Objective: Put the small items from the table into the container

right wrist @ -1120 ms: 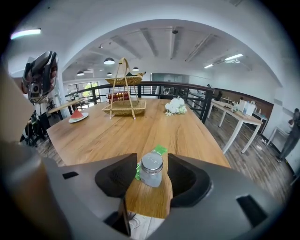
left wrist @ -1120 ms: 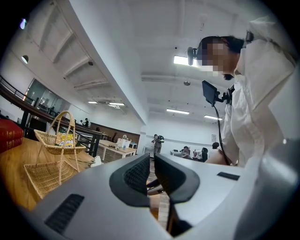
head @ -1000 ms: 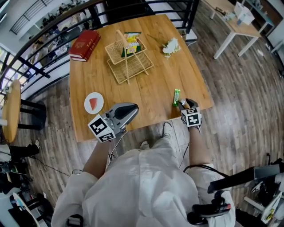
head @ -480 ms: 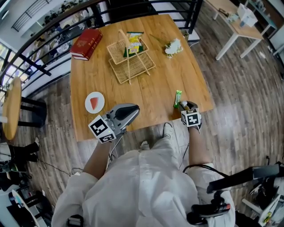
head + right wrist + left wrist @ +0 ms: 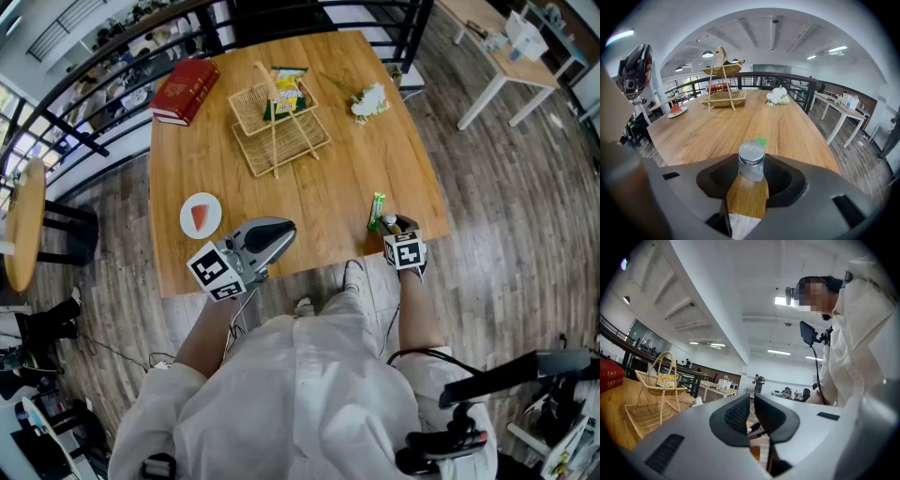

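A small jar with a silver cap (image 5: 751, 161) stands near the table's front right edge, between the jaws of my right gripper (image 5: 754, 174). The jaws are closing round it, and a gap still shows beside the jar. A green packet (image 5: 375, 210) lies just beyond the jar (image 5: 391, 223). The two-tier wicker basket (image 5: 274, 117) stands at the far middle of the table, with a yellow snack packet (image 5: 286, 92) in its upper tier. My left gripper (image 5: 279, 232) hovers at the front edge, shut and empty, pointing level.
A red book (image 5: 184, 91) lies at the far left corner. A white plate with a watermelon slice (image 5: 200, 215) sits front left. White flowers (image 5: 369, 101) lie far right. A black railing (image 5: 103, 141) runs behind the wooden table (image 5: 328, 178).
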### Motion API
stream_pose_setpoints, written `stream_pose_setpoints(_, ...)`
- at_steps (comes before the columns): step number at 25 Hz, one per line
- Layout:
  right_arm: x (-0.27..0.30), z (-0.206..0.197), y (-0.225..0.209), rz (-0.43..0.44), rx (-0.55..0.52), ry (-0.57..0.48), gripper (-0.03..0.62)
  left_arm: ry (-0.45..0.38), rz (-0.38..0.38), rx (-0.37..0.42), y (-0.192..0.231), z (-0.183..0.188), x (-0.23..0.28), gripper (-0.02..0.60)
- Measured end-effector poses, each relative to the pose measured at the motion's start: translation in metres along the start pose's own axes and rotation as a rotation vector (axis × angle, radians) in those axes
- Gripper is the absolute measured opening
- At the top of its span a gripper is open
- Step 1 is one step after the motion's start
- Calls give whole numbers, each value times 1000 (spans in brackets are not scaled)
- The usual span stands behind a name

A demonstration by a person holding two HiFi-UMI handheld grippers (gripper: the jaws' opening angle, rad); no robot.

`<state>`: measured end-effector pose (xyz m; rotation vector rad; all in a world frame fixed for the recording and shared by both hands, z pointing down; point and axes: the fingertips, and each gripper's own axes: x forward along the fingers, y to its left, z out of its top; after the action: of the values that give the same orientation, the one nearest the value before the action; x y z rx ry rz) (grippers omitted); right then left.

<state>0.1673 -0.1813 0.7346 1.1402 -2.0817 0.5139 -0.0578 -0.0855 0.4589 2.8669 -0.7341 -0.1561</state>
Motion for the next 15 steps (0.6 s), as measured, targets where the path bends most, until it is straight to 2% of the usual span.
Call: stream_pose_setpoints(15,-21,47,-15,-1,-36,-65,172,-41,2,1,4,9,13,15)
